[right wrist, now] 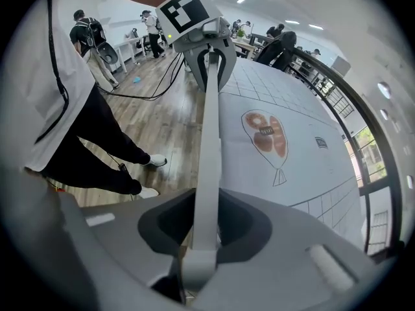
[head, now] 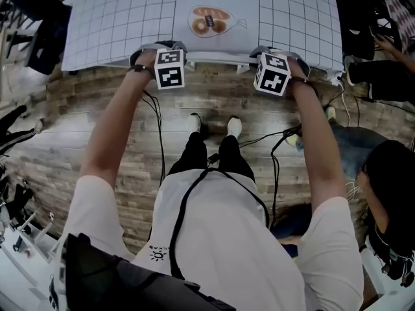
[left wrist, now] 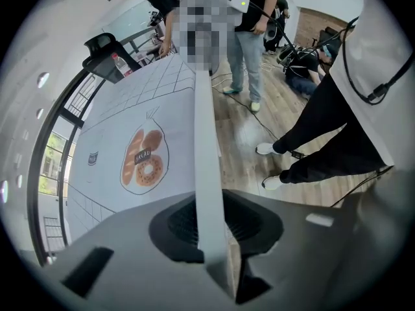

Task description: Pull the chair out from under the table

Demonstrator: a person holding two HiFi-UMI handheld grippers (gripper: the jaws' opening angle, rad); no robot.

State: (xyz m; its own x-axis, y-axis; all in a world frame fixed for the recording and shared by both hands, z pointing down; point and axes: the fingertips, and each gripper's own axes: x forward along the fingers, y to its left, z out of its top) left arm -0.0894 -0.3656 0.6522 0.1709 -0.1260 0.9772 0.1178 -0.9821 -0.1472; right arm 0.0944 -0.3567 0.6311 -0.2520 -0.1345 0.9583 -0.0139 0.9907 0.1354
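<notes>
Nearest you, your shoes (head: 234, 127) stand on the plank floor (head: 65, 141), close to the tabletop's near edge, and cables (head: 159, 135) trail down between your arms. A person (head: 389, 173) sits on the floor at your right, clear of your feet.

Next come your two hands at the table edge. The left gripper (head: 167, 60) and right gripper (head: 269, 67) are both pinched onto the chair's pale top rail (head: 219, 59), one toward each end. In the left gripper view the jaws of the left gripper (left wrist: 211, 238) are pressed against the rail (left wrist: 206, 148), which runs away from them. The right gripper view shows the same for the right gripper (right wrist: 201, 238), and its rail (right wrist: 209, 148) leads across to the other gripper.

The rail lies just beside the near edge of the tabletop (head: 130, 18). No seat or legs of the chair show, so the chair is judged to be still tucked under.

Farther off, the gridded cloth carries a bread print (head: 209, 21) near its middle.

Progress: the two-point grasp is made, and the pull itself remains. Draw both grippers evenly toward you, and step back, since your feet stand where the chair would come.
</notes>
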